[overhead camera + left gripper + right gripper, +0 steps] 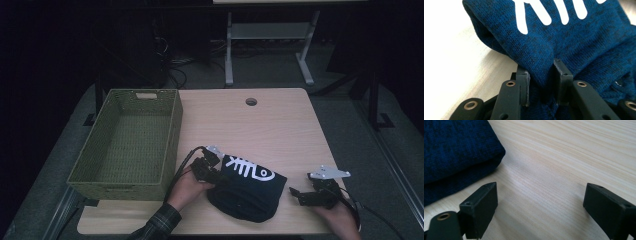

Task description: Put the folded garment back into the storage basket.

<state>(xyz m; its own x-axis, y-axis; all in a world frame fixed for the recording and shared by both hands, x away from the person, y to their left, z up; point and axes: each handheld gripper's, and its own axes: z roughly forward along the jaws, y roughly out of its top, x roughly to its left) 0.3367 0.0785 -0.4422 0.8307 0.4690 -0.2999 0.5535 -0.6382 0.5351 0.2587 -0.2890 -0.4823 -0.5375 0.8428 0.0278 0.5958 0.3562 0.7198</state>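
A folded dark blue sweater (250,190) with a white fish-bone print lies near the front edge of the table (280,125), between the two hands. In the high view the room is dim, so the sweater's folds and lower edge are hard to make out, and in the left gripper view its print is cut off at the top. The left hand-held gripper (216,176) sits at the sweater's left edge, its jaws pinched on a fold of the knit (541,75). The right hand-held gripper (296,194) lies just right of the sweater, its jaws wide apart over bare wood with nothing between them. A green woven basket (172,125) stands to the left on the table, close to the left hand (187,190).
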